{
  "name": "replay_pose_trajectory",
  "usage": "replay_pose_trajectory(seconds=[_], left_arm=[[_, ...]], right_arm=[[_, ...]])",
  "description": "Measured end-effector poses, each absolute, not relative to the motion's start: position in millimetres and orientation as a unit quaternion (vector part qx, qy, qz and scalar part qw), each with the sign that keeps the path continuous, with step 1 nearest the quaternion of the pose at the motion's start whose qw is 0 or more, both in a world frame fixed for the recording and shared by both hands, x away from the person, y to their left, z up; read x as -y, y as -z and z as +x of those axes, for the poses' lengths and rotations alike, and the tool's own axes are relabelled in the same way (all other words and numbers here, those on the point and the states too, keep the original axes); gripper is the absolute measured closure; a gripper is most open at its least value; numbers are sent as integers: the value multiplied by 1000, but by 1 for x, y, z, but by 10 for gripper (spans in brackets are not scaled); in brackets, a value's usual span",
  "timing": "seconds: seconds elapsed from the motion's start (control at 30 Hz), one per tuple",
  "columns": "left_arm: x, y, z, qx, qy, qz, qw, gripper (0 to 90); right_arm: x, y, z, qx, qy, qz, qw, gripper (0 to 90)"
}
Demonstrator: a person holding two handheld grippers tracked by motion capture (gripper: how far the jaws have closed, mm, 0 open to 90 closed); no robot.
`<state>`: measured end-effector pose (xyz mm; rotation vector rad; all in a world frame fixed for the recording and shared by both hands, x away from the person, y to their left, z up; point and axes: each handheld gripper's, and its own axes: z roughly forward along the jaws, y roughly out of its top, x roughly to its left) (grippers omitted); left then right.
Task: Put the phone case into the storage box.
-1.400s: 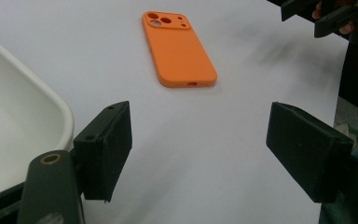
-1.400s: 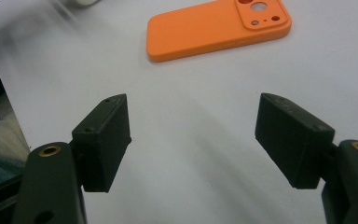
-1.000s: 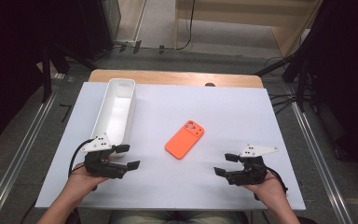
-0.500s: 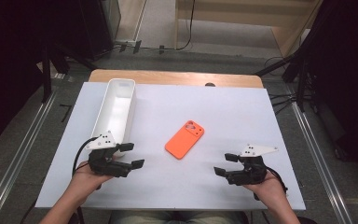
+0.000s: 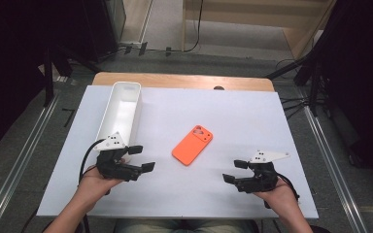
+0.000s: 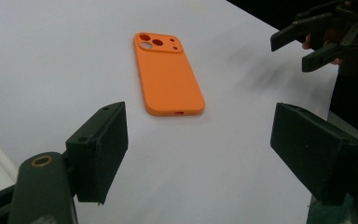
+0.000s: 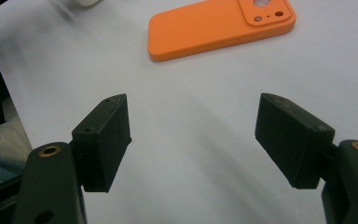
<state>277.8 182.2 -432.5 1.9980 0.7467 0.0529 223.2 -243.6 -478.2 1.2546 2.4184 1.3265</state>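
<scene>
An orange phone case lies back up in the middle of the white table, its camera cut-outs at the far end. My left gripper hovers to its near left and points at it; its jaws have just been opening and nothing is between them. In the left gripper view the case lies ahead of the spread jaws of the left gripper. My right gripper is held near the front right, open and empty, with the case beyond its jaws.
A long white tray stands empty at the back left, just behind the left hand. A wooden strip runs along the table's far edge. The other hand's gripper shows at the top right of the left gripper view.
The left gripper has edged slightly to the right, toward the phone case. The right gripper and the case have not moved.
</scene>
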Motion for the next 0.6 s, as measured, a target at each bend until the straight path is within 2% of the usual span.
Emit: replay_pose_trajectory(seconds=[0.07,0.23,0.4,0.6], left_arm=[[-181,431,280,-306,-16,819,486,133],[-180,427,285,-300,-15,822,484,117],[-177,426,287,-305,-16,823,479,0],[-171,422,292,-302,-21,826,477,0]], right_arm=[[243,478,223,-797,-437,414,55,254],[243,478,223,-796,-437,414,54,254],[244,479,223,-796,-437,416,53,254],[243,479,224,-797,-437,414,53,254]])
